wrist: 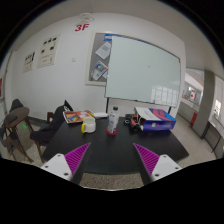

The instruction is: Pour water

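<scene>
The tool (110,160) is seen with its two fingers spread wide apart, the purple pads (72,157) facing inward across an empty gap; nothing is held between them. It is held above the near edge of a dark worktop (110,140), well short of the things standing on it.

The task's thing is judged to be the small clear bottle (113,121) standing upright on the far part of the worktop, straight ahead of the tool and almost on the line between the fingers, very slightly to the right. Its long axis is vertical, so a level approach straight forward would be called for, with the fingers closing on its sides. Whether it holds water, and whether it is capped, cannot be made out.

Left of the bottle a yellowish container (88,122) is seen, and a flat box (73,116) beyond it; which of these, if any, is meant to receive the water cannot be told. To the right lies a coloured box (155,118). A chair (18,122) stands at the left, partly cut off, and a whiteboard (140,72) is mounted on the far wall.
</scene>
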`<state>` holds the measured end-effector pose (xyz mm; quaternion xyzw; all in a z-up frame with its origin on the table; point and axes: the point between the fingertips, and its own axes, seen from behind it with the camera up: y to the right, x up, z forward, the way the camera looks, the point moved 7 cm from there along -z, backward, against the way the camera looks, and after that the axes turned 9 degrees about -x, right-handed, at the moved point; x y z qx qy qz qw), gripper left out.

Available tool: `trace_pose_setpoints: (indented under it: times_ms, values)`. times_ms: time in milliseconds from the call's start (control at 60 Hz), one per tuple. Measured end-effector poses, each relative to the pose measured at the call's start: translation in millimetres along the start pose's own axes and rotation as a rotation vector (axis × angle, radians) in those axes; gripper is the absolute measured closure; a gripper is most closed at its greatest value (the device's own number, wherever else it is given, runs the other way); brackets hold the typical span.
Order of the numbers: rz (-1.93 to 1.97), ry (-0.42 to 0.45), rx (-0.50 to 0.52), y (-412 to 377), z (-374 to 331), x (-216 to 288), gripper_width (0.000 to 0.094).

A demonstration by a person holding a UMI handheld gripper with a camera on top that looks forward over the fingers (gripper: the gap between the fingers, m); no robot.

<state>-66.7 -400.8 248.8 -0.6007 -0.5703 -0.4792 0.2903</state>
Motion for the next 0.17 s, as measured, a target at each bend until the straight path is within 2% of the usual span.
trace_pose_setpoints:
  times_ms: [167]
  values:
    - [0.005, -0.006, -0.006, 4.2, -5.8, -5.4, 0.0092]
